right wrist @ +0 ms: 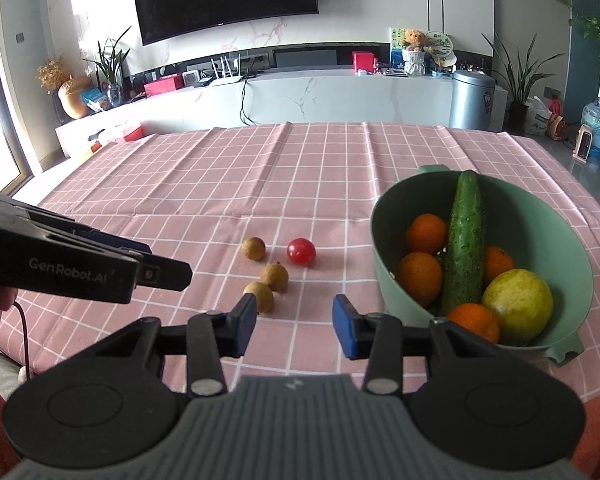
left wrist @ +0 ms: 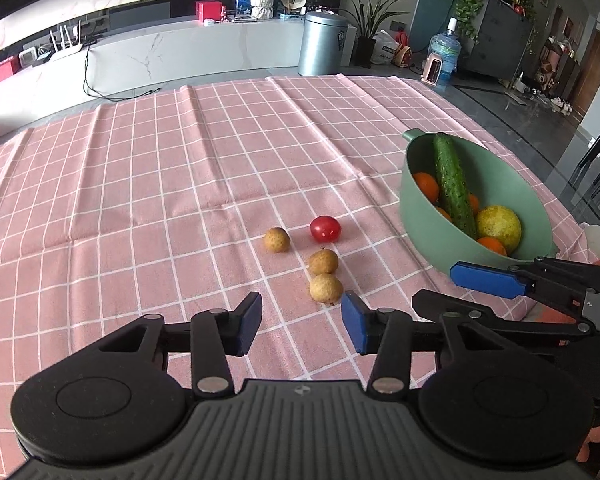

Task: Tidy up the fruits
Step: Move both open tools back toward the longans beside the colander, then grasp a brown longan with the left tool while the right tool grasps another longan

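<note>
Left gripper (left wrist: 302, 322): jaws are standing apart with nothing between them, hanging over the pink checked tablecloth (left wrist: 140, 184).
Right gripper (right wrist: 295, 326): jaws are likewise standing apart and gripping nothing (its blue pad is showing at the right edge of the left wrist view, just in front of the bowl).
Loose fruit: three small tan fruits and one cherry tomato (left wrist: 325, 228) are lying together on the cloth, well apart from any hand.
Nearest tan fruit (left wrist: 326, 288): it is sitting just ahead of the left gripper's right finger, slightly right of the gap; in the right wrist view the same fruit (right wrist: 260, 296) is lying beside that gripper's left finger.
Other tan fruits: one (left wrist: 323, 261) is touching or nearly touching the nearest, one (left wrist: 277, 239) is lying farther off to the left.
Green bowl (left wrist: 416, 208): it is standing to the right of the cluster, already holding oranges, a cucumber (left wrist: 452, 188) and a yellow-green fruit (left wrist: 498, 226).
Long axis: the loose fruits are round, so approach angle is mattering little.
Which hand: both look about equally near; the right is lying closer to the bowl.
</note>
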Demonstrator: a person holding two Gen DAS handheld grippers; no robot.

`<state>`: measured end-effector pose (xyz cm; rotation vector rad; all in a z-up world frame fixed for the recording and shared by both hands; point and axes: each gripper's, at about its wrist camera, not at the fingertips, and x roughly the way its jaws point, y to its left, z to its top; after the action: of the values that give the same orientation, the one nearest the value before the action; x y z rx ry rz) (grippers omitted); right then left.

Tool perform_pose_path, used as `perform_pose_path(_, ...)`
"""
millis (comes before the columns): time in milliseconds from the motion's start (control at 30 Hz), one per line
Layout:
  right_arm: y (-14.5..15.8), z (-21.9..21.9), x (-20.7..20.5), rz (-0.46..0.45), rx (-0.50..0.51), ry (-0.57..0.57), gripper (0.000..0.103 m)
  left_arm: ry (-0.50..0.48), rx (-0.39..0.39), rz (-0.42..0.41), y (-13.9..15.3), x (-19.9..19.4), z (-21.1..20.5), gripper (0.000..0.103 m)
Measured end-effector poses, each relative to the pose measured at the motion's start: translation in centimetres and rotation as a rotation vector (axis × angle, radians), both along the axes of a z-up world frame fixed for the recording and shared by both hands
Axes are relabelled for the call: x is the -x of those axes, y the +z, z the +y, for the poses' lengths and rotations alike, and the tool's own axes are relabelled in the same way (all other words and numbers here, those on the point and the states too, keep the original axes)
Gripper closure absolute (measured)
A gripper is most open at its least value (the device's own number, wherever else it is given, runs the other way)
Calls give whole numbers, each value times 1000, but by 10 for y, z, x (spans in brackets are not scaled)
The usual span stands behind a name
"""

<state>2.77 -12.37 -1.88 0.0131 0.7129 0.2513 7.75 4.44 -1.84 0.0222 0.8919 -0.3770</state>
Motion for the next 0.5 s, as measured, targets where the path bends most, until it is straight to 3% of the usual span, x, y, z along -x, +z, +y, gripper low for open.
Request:
perform_pose_path(67, -3, 3, -2, 6, 5, 9, 66, 4, 21, 19, -5, -3, 2, 54)
perform_pose_path(267, -17, 10, -16, 58, 63, -10, 87, -31, 49, 48, -17, -13, -10, 57)
perform_pose_path(500, -30, 7, -32, 122, 37, -27, 91, -23, 41, 98, -39, -30, -25, 57)
